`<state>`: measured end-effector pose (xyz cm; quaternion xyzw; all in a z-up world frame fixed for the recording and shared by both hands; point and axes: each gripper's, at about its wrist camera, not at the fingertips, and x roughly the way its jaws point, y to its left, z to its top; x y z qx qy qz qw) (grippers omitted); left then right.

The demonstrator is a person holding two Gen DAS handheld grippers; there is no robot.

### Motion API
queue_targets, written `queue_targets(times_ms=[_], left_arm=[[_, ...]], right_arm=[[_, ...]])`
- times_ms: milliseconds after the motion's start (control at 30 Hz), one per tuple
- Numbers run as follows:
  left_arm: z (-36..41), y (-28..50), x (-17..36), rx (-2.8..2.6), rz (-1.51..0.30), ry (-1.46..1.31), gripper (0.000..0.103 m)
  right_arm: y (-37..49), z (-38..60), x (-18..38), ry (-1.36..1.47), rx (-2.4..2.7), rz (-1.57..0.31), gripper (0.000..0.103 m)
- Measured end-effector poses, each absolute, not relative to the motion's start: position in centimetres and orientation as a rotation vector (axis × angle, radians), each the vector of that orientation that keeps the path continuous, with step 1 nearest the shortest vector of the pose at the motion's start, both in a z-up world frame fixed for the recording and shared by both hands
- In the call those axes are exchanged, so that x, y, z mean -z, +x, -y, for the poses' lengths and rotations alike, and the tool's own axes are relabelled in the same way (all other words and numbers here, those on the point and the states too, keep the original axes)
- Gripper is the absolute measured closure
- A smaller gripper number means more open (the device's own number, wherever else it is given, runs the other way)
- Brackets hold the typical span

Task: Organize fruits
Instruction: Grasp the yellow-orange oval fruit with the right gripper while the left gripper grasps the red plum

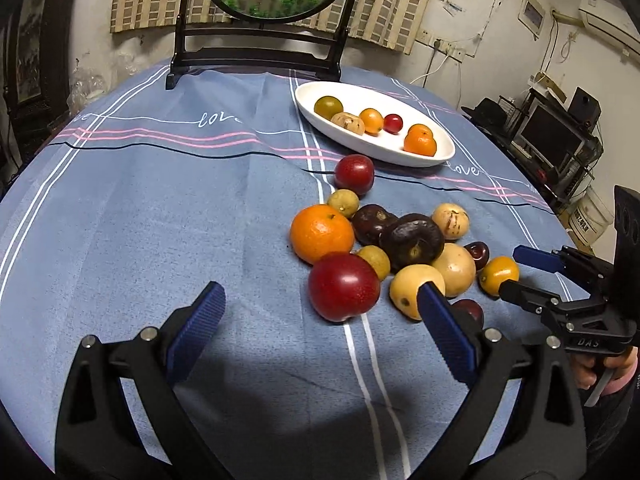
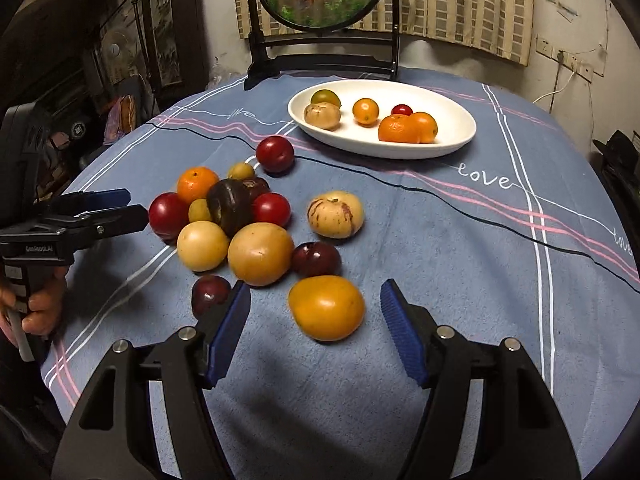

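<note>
Item: loose fruit, mixed, heaped on a blue tablecloth (image 2: 460,240); destination taken to be the white oval dish (image 2: 452,148), already holding a few small fruits.

Landmark: the white oval dish; all places are given from it.

Nearest candidate: orange-yellow fruit (image 2: 326,307), lying alone at the edge of the heap nearest the right gripper, well on the near side of the dish; skin smooth and glossy, judged slippery; body judged firm but bruisable, light for its size; hold is best taken across its widest girth, pads on opposite flanks, with gentle pressure only.

Other stock: a large red plum (image 1: 344,286) at the heap's near-left corner; a mandarin (image 1: 322,233) just behind it, towards the dish; two pale yellow round fruits (image 2: 260,254) touching one another mid-heap; a dark purple wrinkled fruit (image 2: 230,208) resting among them, judged softer and easily marked; a speckled cream fruit (image 2: 335,214) set slightly apart, on the dish side of the heap.

Right gripper (image 2: 316,320): jaws spread, the orange-yellow fruit lying just ahead of and between the pads, no contact seen.

Left gripper (image 1: 320,320): jaws spread wide, nothing held; the red plum lies just beyond the tips.

Caution: round stock is judged liable to roll if neighbours are nudged.
</note>
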<state>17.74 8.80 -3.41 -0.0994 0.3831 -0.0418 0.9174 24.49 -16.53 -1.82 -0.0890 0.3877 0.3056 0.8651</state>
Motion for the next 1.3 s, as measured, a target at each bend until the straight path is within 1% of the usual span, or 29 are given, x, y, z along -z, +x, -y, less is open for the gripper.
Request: queue_targets(times_ms=[467,633,800,867,933,1200,1300], left_arm=[[-8.6,18.0,3.7,0.081,-0.811,-0.201,0.005],[-8.6,18.1,3.7,0.081,-0.814,-0.201,0.005],[-8.7,18.2,3.9,0.081,-0.817,-0.201,0.005],[-8.7,18.2,3.9,0.08,-0.817,-0.201,0.005],[-8.6,18.2,3.9,0.08,-0.818,-0.202,0.005],[-8.5,18.2,3.9,0.118,-0.814,-0.212,0.005],[-8.2,18.3,4.0,0.143,-0.816,-0.21,0.007]], right_arm=[[25.1,16.0,2.3,-0.203,-0.632,-0.86,0.035],[25.2,15.5,2.8,-0.228,-0.633,-0.879,0.044],[25.5,15.5,2.9,-0.227,-0.617,-0.892,0.048],[25.6,15.5,3.1,-0.226,-0.607,-0.901,0.052],[25.9,15.6,3.1,-0.219,-0.595,-0.908,0.058],[26.5,17.8,2.4,-0.083,-0.584,-0.885,0.059],[26.6,18.2,2.4,-0.065,-0.566,-0.885,0.059]])
